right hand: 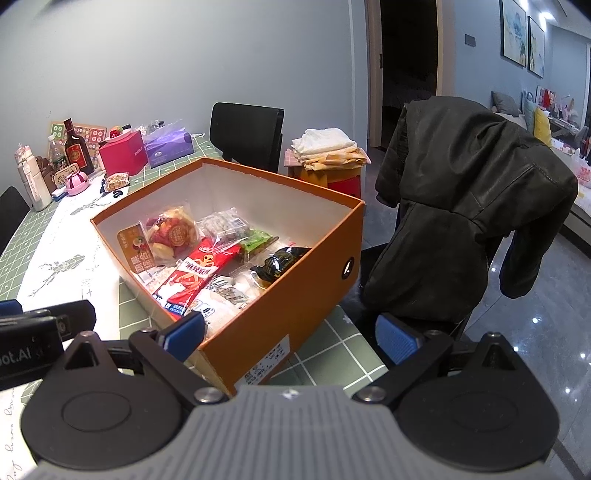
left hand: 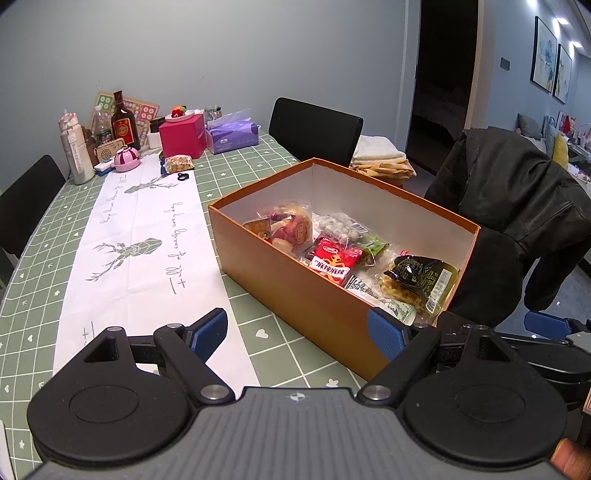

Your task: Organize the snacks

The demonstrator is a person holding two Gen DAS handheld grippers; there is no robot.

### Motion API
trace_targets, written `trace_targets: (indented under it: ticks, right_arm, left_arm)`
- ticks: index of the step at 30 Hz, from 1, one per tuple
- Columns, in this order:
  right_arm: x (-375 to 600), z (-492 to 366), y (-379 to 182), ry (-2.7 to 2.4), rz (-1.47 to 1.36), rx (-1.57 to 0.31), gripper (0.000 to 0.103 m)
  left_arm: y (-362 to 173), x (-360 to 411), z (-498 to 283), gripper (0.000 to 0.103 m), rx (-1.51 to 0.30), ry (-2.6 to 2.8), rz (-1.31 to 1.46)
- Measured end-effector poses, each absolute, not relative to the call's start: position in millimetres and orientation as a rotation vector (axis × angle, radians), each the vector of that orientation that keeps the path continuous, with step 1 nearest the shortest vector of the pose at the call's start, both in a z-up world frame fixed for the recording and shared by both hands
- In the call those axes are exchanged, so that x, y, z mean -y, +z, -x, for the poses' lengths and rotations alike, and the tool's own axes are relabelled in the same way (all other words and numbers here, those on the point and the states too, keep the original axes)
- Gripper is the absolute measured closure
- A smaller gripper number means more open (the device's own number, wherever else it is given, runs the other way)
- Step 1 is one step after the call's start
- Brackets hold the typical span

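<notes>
Snacks boxed, both tongs spread and empty.
Left wrist view: left tongs (left hand: 297,334) gape at lower centre; orange box (left hand: 295,291) of snack packets (left hand: 332,262) sits centre-right on the bench (left hand: 258,173). Right wrist view: right tongs (right hand: 291,338) gape at lower centre, straddling the box's near corner.

It was a home, dining area w/ living rm beyond: a table (left hand: 266,177) under a green grid cloth carried a liquor bottle (left hand: 125,122), tissue pack (left hand: 232,133) & pink gift box (left hand: 183,136). A jacket (right hand: 469,199) hung over a chair, framed pics (right hand: 521,35) were on the wall, & a sofa w/ cushions (right hand: 532,114) stood at back.
</notes>
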State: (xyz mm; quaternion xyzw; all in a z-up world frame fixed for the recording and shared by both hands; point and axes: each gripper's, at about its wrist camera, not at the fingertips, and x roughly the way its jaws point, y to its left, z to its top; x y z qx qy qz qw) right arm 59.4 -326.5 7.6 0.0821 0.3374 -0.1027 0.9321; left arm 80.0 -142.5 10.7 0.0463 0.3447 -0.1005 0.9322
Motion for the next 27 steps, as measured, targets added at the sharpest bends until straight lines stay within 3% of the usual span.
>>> trace_targets:
  ticks: [27]
  right_arm:
    - [331.2,-64.9,-7.8,-0.183,-0.196,-0.69,0.008]
  left_arm:
    - [-6.4,143.4,-85.9,0.003,-0.693,-0.178,-0.107]
